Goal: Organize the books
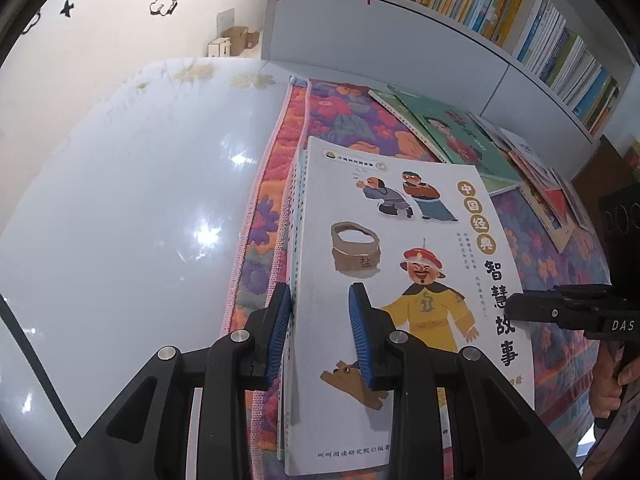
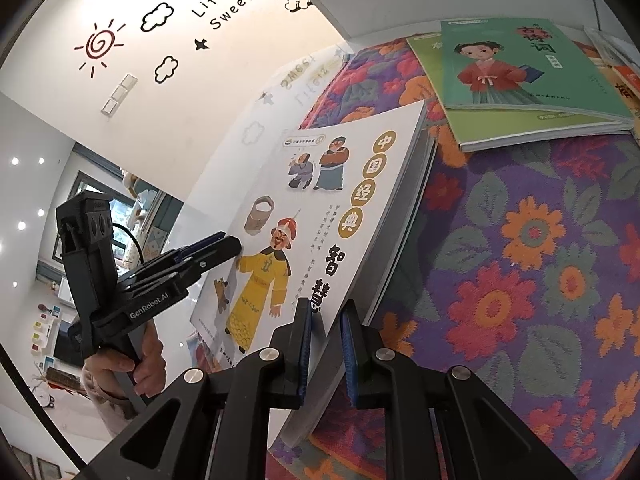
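Left wrist view: the left tongs (image 1: pixel 320 332), with ribbed blue pads, are straddling the spine edge of the glossy white picture book (image 1: pixel 404 280), which is topping a thin stack on the floral quilted cloth (image 1: pixel 344 120); actual clamping cannot be told.

Right wrist view: the right tongs (image 2: pixel 325 344) are clenching the same book's lower corner, near flat green books (image 2: pixel 532 80).

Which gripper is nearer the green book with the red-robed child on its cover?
Right. The right gripper grips the white picture book by the edge facing that green book; the left gripper holds the white book's opposite edge, farther away.
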